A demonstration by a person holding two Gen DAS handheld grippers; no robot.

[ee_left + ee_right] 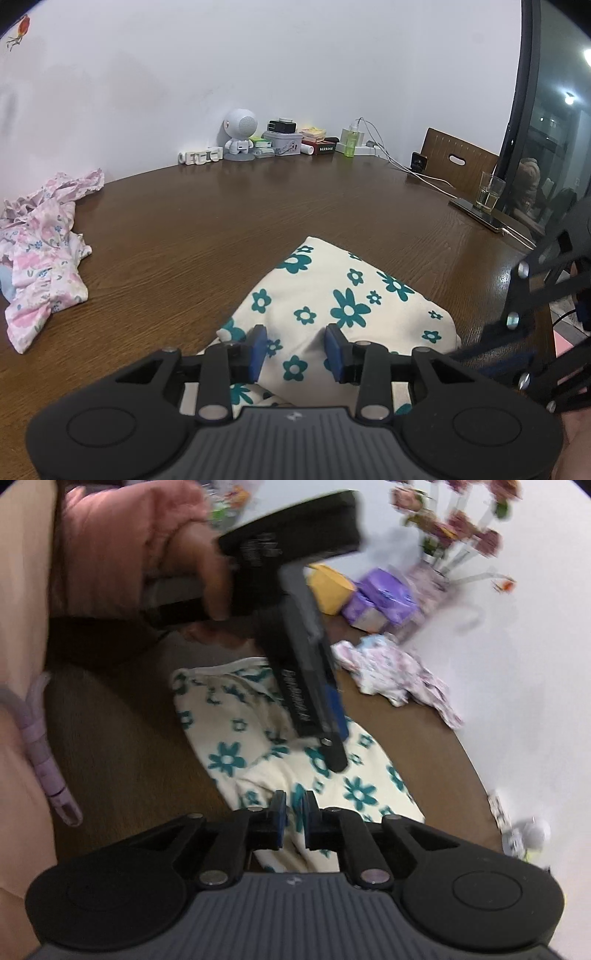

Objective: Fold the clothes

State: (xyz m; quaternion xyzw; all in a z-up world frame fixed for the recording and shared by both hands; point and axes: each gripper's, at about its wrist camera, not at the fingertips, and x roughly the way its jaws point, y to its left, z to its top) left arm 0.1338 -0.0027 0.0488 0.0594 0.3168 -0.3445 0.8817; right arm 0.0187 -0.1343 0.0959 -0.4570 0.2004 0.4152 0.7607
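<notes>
Progress of folding, seen from both wrist cameras. The cream cloth (343,295) with teal flowers lies on the brown table (229,221) as a compact, roughly folded bundle with doubled layers at its near edge; in the left wrist view it sits at 6 o'clock of the table, just ahead of the camera. The left gripper (295,349) rests low over this bundle with its jaws partly apart, a raised ridge of the cloth standing between the blue pads (258,350); whether the pads press on that ridge cannot be told. In the right wrist view the right gripper (293,821) has its jaws nearly closed, with a strip of flowered cloth (280,746) seen in the narrow gap; the picture is blurred, so a true pinch is likely but not certain. The left gripper's body (310,686) crosses the cloth toward 12 o'clock in that view, held by a hand (199,561).

Judgement: 1 garment is at least partly folded, apparently in its last fold or final tidying. A second garment, the pink floral cloth (44,243), lies crumpled and untouched at 9 o'clock, well apart, so about half of the visible work remains.
</notes>
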